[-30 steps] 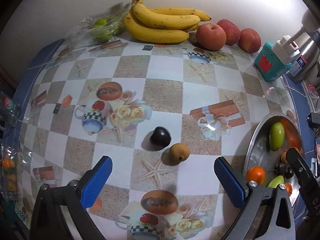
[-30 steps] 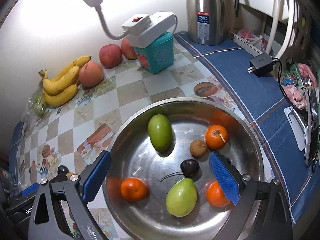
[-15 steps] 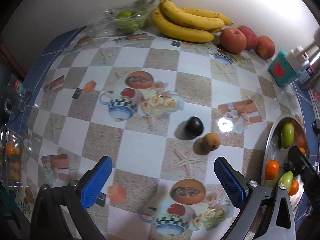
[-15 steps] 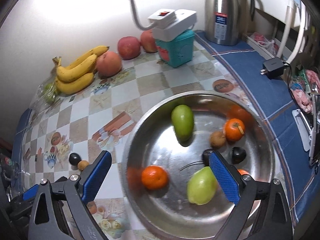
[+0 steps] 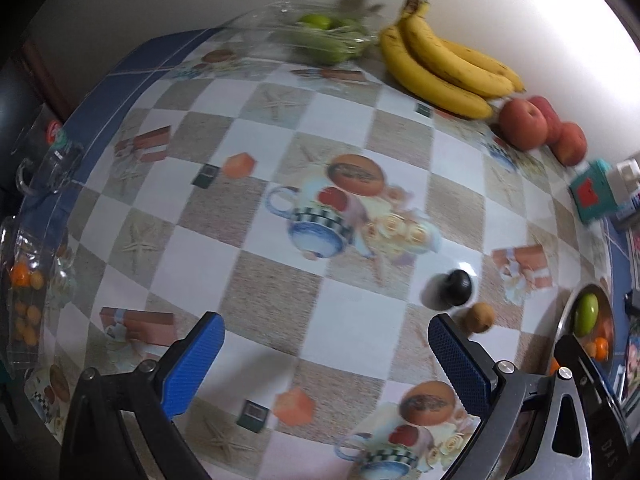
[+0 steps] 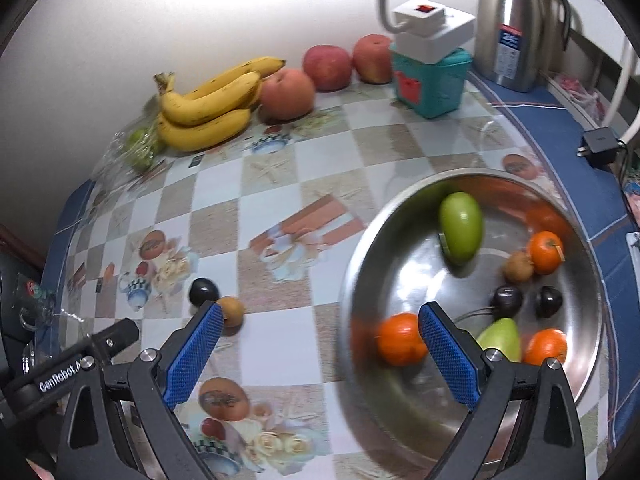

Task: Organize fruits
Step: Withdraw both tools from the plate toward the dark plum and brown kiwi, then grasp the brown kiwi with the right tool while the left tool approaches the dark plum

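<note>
A dark plum (image 5: 458, 287) and a small brown fruit (image 5: 479, 317) lie side by side on the checkered tablecloth, just beyond the right finger of my open left gripper (image 5: 326, 356). In the right wrist view the same plum (image 6: 203, 291) and brown fruit (image 6: 231, 310) sit by the left finger of my open right gripper (image 6: 318, 344). The steel bowl (image 6: 360, 248) holds a green mango (image 6: 460, 226), oranges (image 6: 399, 338), a pear (image 6: 500, 338), dark plums (image 6: 507, 300) and a brown fruit (image 6: 518, 267). Both grippers hold nothing.
Bananas (image 6: 208, 104), apples (image 6: 326, 67) and a bag of green fruit (image 5: 320, 38) line the wall. A teal box (image 6: 428, 80) with a white power strip and a steel thermos (image 6: 516, 28) stand at the back right. A charger (image 6: 600, 144) lies on blue cloth.
Both grippers swung left and drew back: the plum and brown fruit slid right in the left view, and the bowl moved right in the right view. Both stay open.
</note>
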`<state>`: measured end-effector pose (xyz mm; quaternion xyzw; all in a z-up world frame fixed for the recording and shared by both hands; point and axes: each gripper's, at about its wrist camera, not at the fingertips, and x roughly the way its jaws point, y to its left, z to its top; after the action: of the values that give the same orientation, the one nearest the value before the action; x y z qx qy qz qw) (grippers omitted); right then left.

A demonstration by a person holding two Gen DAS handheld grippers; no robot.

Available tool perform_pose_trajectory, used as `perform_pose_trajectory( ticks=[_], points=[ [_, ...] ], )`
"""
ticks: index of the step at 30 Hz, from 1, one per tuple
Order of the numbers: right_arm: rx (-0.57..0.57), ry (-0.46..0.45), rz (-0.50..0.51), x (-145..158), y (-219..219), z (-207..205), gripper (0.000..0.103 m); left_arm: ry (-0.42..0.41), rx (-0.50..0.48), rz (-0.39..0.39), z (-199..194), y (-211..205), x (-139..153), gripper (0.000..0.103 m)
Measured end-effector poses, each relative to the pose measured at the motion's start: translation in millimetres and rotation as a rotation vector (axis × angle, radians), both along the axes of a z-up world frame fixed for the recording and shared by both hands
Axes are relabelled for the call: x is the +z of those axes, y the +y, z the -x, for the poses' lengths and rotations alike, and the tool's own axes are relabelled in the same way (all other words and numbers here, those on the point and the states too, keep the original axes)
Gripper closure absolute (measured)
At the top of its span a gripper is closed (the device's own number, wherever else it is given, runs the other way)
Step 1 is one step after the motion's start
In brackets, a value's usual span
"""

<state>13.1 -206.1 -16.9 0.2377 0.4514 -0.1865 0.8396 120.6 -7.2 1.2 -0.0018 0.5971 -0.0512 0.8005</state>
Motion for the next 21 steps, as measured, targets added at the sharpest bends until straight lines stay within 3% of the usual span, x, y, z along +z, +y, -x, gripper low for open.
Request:
perform_pose_trajectory(
  ticks=[11, 21],
  points=[
    [0.086, 0.026, -0.008, -10.3, 30.6, -26.8, 0.005, 0.040, 0.028, 0.012, -10.9, 18.3, -13.1, 0.000],
    [0.100, 0.058, 0.010, -24.9, 42.5, -43.5, 0.005, 0.086, 0.035, 0.014, -25.3, 21.4, -30.1, 0.000]
  ],
)
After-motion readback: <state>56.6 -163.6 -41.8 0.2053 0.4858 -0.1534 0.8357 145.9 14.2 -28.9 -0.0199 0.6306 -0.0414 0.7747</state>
